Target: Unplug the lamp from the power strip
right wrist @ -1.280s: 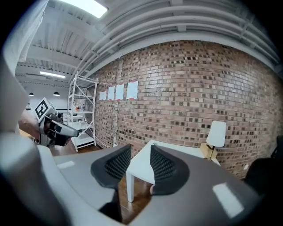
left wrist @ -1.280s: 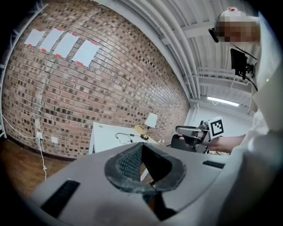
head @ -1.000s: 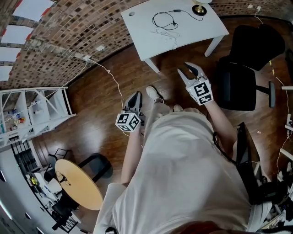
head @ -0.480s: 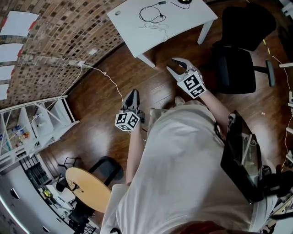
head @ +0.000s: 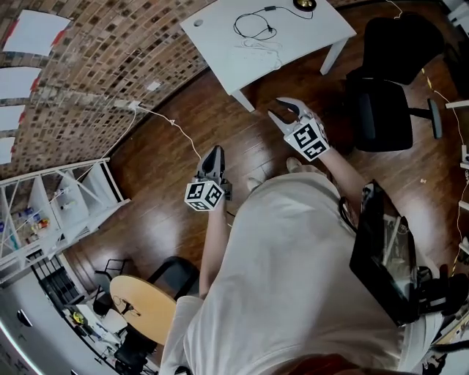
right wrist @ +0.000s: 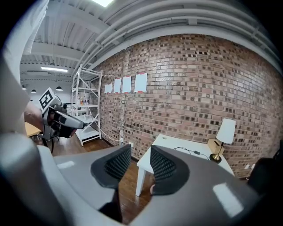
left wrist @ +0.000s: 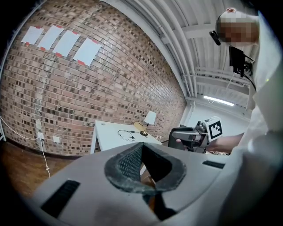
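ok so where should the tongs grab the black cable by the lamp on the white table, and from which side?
Likely the small black block on the black cable near the lamp. It is the only rigid part; the rest is a slack loop lying flat on the white table. Come from above, jaws across the block. Plug and power strip can't be made out yet.

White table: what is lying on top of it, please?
On the white table a lamp stands near one corner, a black cable looped beside it. No power strip shows there; the cable's ends are too small to tell.
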A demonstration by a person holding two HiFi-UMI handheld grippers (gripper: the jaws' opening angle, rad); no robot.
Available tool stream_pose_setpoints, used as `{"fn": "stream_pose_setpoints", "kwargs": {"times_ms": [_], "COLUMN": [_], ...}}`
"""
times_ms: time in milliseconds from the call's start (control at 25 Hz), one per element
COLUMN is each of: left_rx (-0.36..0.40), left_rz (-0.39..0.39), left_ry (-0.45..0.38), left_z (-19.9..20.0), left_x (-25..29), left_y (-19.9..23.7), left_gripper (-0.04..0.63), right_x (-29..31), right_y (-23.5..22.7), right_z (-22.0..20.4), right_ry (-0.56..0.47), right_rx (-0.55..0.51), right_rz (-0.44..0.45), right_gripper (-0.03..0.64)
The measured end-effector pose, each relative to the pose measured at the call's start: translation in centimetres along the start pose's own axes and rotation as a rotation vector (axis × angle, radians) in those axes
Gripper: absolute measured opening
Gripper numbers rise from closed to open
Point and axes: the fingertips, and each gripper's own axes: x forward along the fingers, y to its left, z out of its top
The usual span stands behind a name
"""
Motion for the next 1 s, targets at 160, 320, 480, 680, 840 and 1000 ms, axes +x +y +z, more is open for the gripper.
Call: {"fn": "stream_pose_setpoints", "kwargs": {"times_ms": [160,320,480,680,840,1000], "left_rx": [-0.001,-0.001,0.009,0.001,-0.017,-0.020], "left_rz": [-0.001,-0.007,-0.021,-0.015,-0.019,-0.028], "left_ry": [0.014,0.027,0.058,0.107,0.137,0.152], "left_z": [-0.2,-0.3,-0.7,-2.2,-3.6,-4.0], "left_x": [-1.0,-1.4,-2.0,-2.0,-2.0,-2.0], "left_y": [2.5,4.5,6.3,8.8,9.4,9.5], "left_gripper": [0.003,0.003,0.003,0.003,0.003,0.003], "right_x": [1.5,2.4,3.3,4.0,3.7,3.5], "right_y": [1.5,2.6,3.7,4.3,4.3,4.1], "right_z": [0.5,1.0,1.0,-0.1,-2.0,-3.8], "right_ry": [0.006,0.004,0.017,0.039,0.068,0.121], "right_rx": [0.010,0.024,0.049,0.106,0.170,0.163], "right_rz": [-0.013,-0.029,-0.057,-0.069,-0.083,-0.118], "right_gripper": [0.126,0.126,0.126,0.126,0.121,0.029]}}
